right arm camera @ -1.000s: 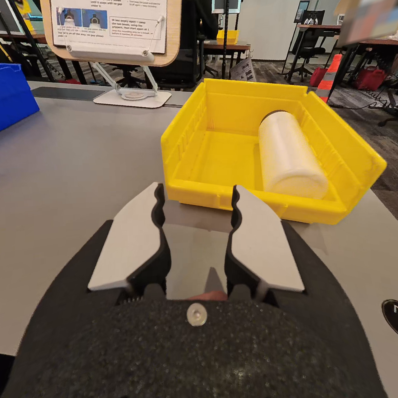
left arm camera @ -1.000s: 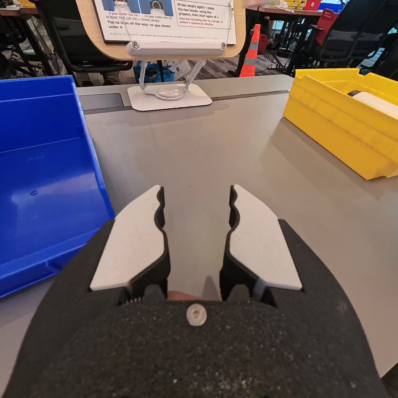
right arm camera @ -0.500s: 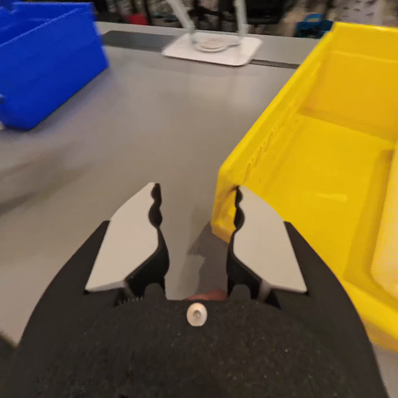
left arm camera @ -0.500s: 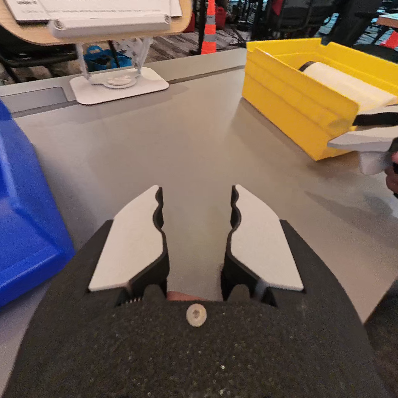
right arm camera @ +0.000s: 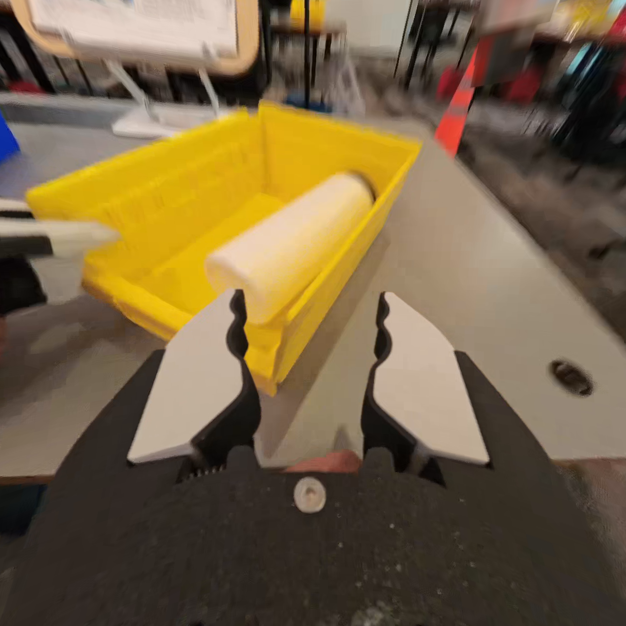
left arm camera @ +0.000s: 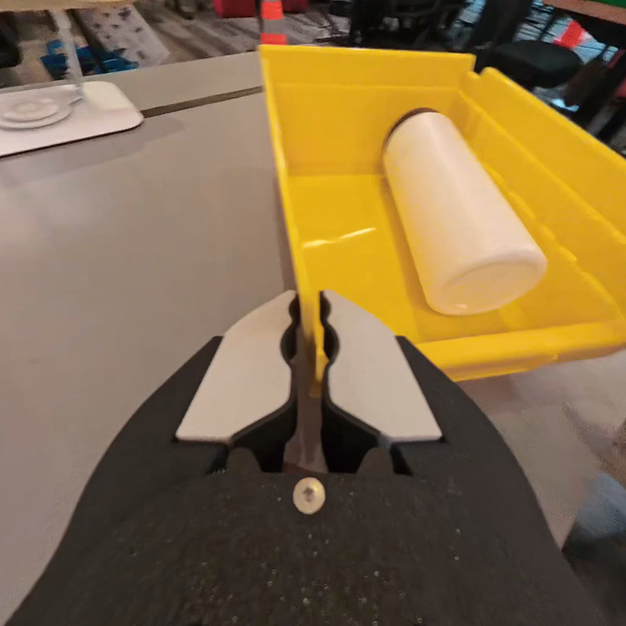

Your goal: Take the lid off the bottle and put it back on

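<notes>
Bottle (left arm camera: 454,210) lies on its side in the yellow bin (left arm camera: 338,111) on the grey table (left arm camera: 135,254), its dark lid (left arm camera: 411,113) at the far end. Left gripper (left arm camera: 309,298) is clenched on the bin's near-left wall. Right gripper (right arm camera: 310,298) hangs released over the bin's near-right corner, touching nothing.

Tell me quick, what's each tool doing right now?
Left tool: closed on the yellow bin's side wall.
Right tool: open, holding nothing, near the white bottle lying in the bin.
</notes>
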`<state>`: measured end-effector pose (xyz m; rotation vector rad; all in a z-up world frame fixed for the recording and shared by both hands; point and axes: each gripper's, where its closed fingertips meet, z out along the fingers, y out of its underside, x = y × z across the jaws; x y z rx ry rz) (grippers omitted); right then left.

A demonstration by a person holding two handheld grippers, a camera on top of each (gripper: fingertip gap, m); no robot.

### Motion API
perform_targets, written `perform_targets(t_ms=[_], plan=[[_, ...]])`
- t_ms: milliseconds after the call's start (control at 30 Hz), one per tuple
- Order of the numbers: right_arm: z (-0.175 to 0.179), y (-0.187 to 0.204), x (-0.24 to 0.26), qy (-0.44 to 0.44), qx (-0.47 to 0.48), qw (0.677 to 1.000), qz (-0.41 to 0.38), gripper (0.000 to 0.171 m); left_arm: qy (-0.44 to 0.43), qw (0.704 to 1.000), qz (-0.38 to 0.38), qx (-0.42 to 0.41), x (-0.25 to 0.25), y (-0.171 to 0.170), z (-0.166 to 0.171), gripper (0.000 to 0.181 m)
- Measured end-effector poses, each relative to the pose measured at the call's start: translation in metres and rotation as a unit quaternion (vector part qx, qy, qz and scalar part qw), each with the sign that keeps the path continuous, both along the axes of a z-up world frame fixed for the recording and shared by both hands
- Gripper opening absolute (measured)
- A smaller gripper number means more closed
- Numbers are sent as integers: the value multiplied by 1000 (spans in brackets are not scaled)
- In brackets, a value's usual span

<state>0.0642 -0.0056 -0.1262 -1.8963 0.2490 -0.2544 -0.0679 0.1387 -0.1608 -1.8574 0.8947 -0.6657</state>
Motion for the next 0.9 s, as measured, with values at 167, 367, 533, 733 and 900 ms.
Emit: perform_targets(t_ms=[167,367,533,733,900], plan=[[-39,20,-18,66,-43,997,9,28,8,1000,24,-5,-12,6,2,3],[-14,79,-30,5,-11,1000,-13,7,-4,991,125,41,-65,44,26,3],[-5,164,-91,2,-11,997,77,6,-2,971,239,27,-147,88,28,3],[-33,208,-132,17,-27,990,135,6,-5,963,260,-66,-183,101,1,9],[-20,174,-144,-24,-20,978,205,31,-44,978,179,-98,-186,58,18,50]])
